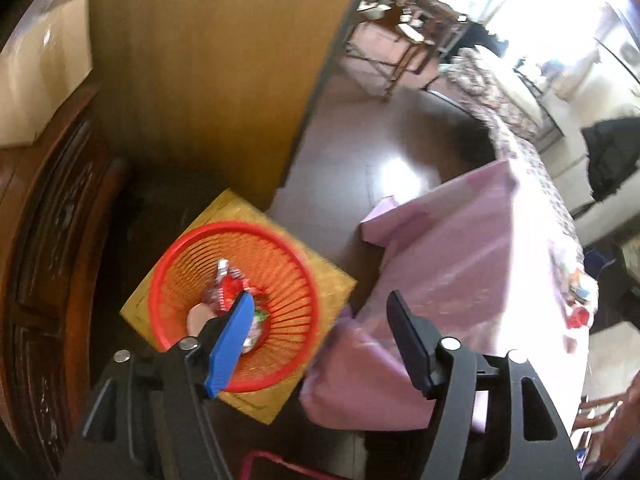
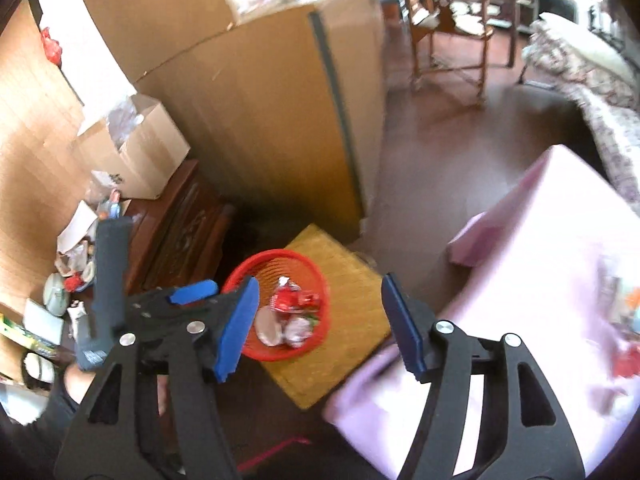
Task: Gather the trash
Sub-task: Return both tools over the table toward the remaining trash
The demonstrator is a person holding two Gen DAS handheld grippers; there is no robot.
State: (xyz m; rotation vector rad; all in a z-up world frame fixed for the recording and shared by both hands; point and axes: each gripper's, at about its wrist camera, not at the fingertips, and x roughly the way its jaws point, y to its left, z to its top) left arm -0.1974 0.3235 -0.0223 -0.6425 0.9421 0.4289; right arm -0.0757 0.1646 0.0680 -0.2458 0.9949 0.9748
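A red mesh basket stands on a low yellow wooden stool beside a table with a pink cloth. Red and silver wrappers and a round pale lid lie inside it. My left gripper is open and empty, above the basket's right rim. In the right wrist view the basket holds the wrappers and a round lid. My right gripper is open and empty above the basket. The left gripper's body shows at the left of that view.
A tall cardboard box stands behind the stool. A dark carved wooden cabinet at left carries an open carton and clutter. More trash lies on the pink cloth's right side. Chairs stand across the dark floor.
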